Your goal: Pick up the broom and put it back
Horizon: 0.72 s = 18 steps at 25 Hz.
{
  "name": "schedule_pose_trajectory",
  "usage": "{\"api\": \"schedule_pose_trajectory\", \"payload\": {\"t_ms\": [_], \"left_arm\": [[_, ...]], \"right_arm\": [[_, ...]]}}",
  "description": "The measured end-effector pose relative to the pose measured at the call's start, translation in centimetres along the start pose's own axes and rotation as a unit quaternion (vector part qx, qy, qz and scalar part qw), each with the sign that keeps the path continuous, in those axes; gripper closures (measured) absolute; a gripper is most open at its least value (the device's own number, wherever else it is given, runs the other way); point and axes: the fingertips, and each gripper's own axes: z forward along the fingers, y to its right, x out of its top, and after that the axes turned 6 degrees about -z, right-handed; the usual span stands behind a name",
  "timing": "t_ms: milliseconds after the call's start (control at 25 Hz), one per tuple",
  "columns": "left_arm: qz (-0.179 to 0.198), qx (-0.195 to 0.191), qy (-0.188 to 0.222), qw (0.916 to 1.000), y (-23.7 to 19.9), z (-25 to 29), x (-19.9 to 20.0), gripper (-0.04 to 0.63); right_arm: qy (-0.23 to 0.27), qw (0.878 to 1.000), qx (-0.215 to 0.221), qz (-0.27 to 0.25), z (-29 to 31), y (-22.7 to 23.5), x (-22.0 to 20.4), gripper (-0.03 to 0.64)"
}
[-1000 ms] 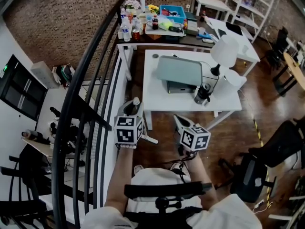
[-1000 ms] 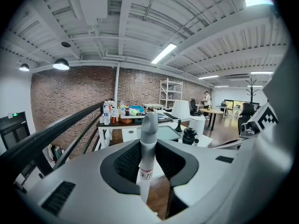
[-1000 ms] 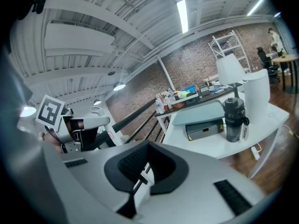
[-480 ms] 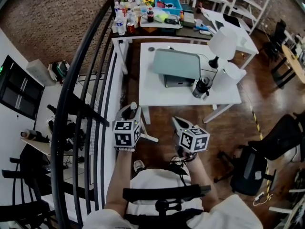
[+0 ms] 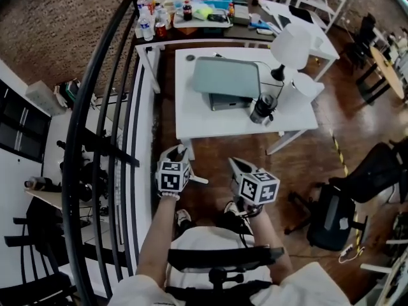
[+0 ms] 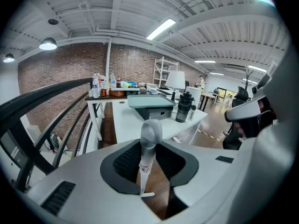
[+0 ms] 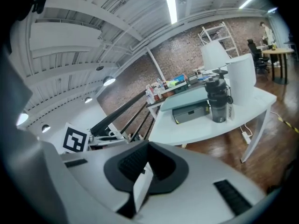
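Note:
The broom's handle has a rounded grey top (image 6: pixel 150 133) and a thin white shaft running down between the jaws, and my left gripper (image 6: pixel 149 166) is shut on it. From the head view the grey top (image 5: pixel 181 150) pokes out ahead of the left gripper (image 5: pixel 178 155), low over the wood floor beside the railing. A white bar (image 5: pixel 198 180) sticks out to the right under it. The right gripper (image 5: pixel 234 166) hangs beside it, a little to the right. My right gripper (image 7: pixel 147 171) is shut on a flat white piece (image 7: pixel 141 189); I cannot tell what it belongs to.
A white table (image 5: pixel 191 116) stands just ahead with a grey laptop (image 5: pixel 226 78), a black bottle (image 5: pixel 261 109) and a white lamp (image 5: pixel 290 46). The black stair railing (image 5: pixel 108 107) runs along the left. A black office chair (image 5: pixel 331 215) is at the right, and a cluttered table (image 5: pixel 191 27) stands behind.
The left gripper has sunk toward the floor with the broom handle still in it. The right gripper dropped slightly. The head view has tipped, sliding the table up the picture.

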Motion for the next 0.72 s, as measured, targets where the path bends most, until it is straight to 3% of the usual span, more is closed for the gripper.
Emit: {"api": "schedule_pose_trajectory", "payload": {"t_ms": [200, 400, 720], "left_arm": [[0.018, -0.009, -0.046, 0.9988, -0.3, 4.2, -2.1, 0.492], [0.04, -0.018, -0.041, 0.9982, -0.2, 7.5, -0.1, 0.492], [0.038, -0.012, -0.045, 0.9982, -1.2, 12.0, 2.9, 0.492]], "right_arm": [[0.009, 1.0, -0.016, 0.009, -0.5, 1.7, 0.9, 0.603], [0.017, 0.999, -0.038, 0.023, -1.4, 3.9, 1.3, 0.603], [0.025, 0.997, -0.057, 0.043, -2.4, 5.8, 1.3, 0.603]]}}
